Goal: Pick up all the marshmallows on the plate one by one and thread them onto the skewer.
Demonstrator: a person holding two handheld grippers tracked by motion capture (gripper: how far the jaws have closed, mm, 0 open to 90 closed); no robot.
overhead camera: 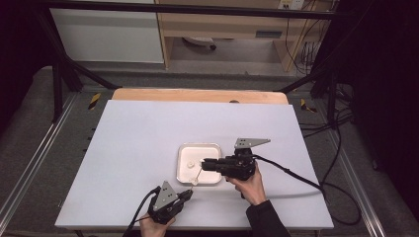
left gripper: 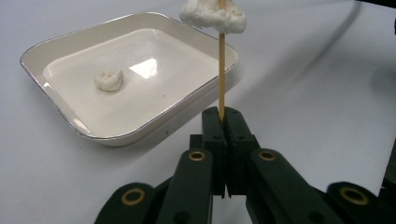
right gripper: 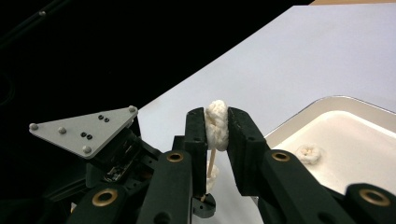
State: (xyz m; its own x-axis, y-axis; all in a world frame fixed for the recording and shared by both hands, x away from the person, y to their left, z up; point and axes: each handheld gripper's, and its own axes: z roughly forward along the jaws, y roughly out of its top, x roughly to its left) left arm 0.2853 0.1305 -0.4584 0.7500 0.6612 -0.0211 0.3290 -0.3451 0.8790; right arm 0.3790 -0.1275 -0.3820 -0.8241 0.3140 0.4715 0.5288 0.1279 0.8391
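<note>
Left gripper view: left hand-held gripper [left gripper: 223,122] pinches a skewer [left gripper: 222,70] upright, long axis vertical, beside the tray [left gripper: 60,112]; right hand-held gripper [right gripper: 217,128] squeezes the white piece [right gripper: 216,123] atop the skewer.

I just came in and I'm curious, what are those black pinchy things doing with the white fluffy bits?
A person is threading white pieces onto a wooden skewer. The left gripper is shut on the skewer's end. The right gripper squeezes one white piece at the skewer's tip, and another already sits lower on it. One more piece waits in the white tray.
</note>
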